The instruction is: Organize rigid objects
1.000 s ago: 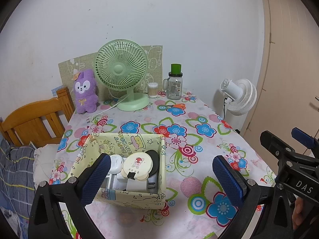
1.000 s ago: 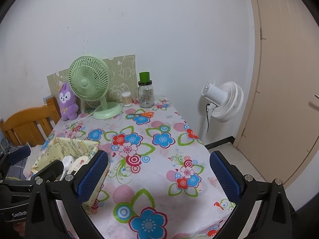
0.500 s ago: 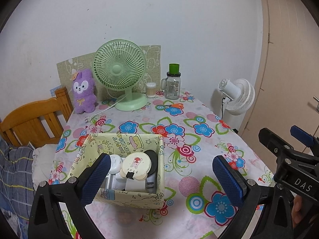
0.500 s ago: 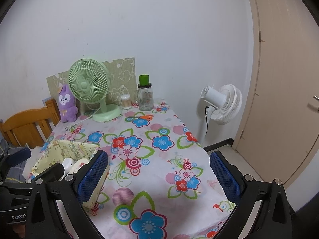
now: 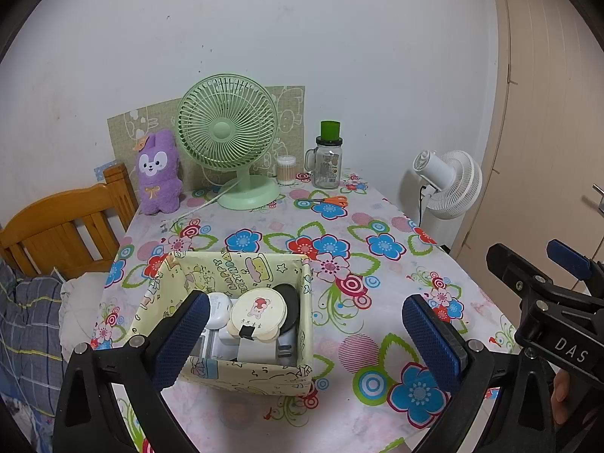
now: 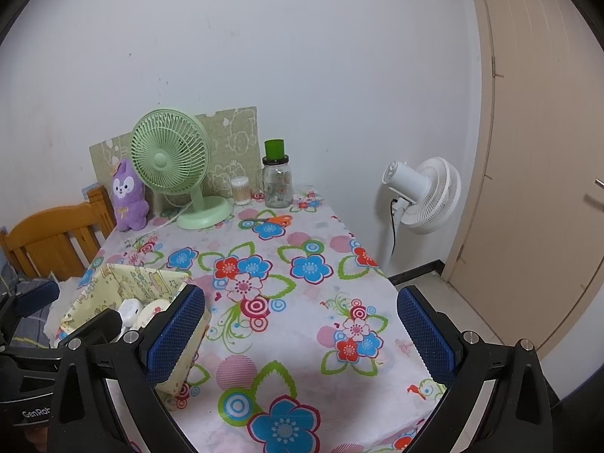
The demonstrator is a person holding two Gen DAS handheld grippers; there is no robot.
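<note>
Trouble is waiting near the edge: both the left claw (image 5: pixel 302 336) and right claw (image 6: pixel 300 334) are hovering spread and empty, while the packed storage box (image 5: pixel 241 372) is sitting close to the worktop (image 6: pixel 302 302) edge, easily nudged off.

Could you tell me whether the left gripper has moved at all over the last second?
Yes. The left gripper has drawn back slightly from the table: the green fan and yellow box sit a little farther off.

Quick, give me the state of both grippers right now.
Left gripper: open, holding nothing, raised over the near edge of the yellow box.
Right gripper: open, holding nothing, above the floral tablecloth.
</note>
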